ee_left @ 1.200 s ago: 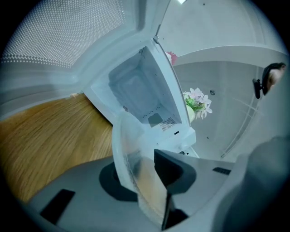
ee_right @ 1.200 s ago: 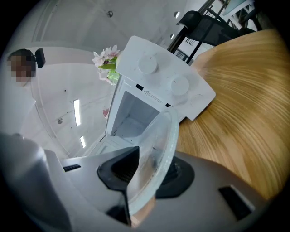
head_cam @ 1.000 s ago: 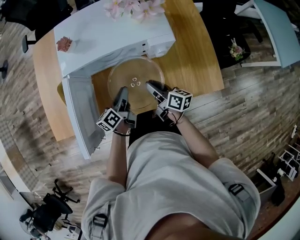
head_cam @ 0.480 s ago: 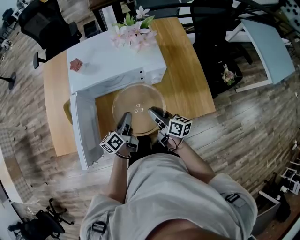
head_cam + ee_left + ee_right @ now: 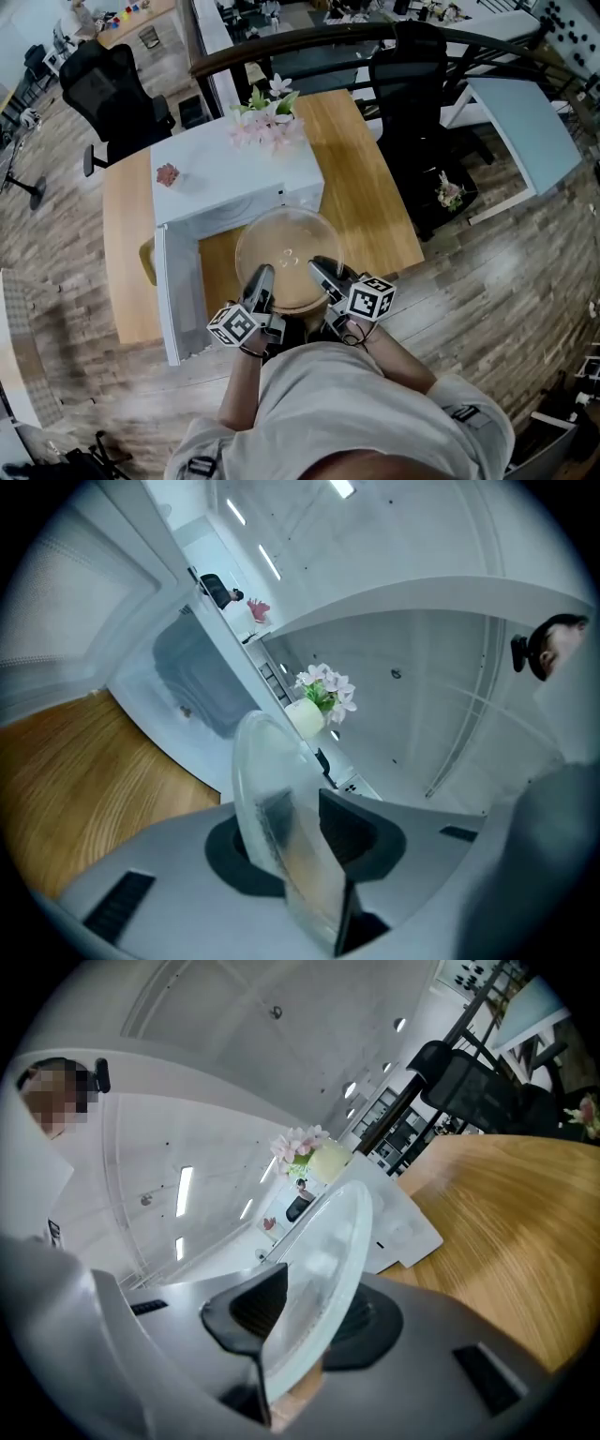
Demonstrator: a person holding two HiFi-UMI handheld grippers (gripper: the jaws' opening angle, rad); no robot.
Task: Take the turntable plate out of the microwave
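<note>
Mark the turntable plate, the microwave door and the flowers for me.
turntable plate [image 5: 284,246]: head view, glass near its centre.
microwave door [image 5: 183,295]: head view, middle of panel.
flowers [image 5: 267,127]: head view, pink blooms.

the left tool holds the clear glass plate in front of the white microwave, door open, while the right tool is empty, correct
Not quite. The right tool is not empty: the right gripper view shows its jaws clamped on the rim of the round clear glass turntable plate. The left tool does hold the plate in front of the white microwave, whose door is open.
</note>
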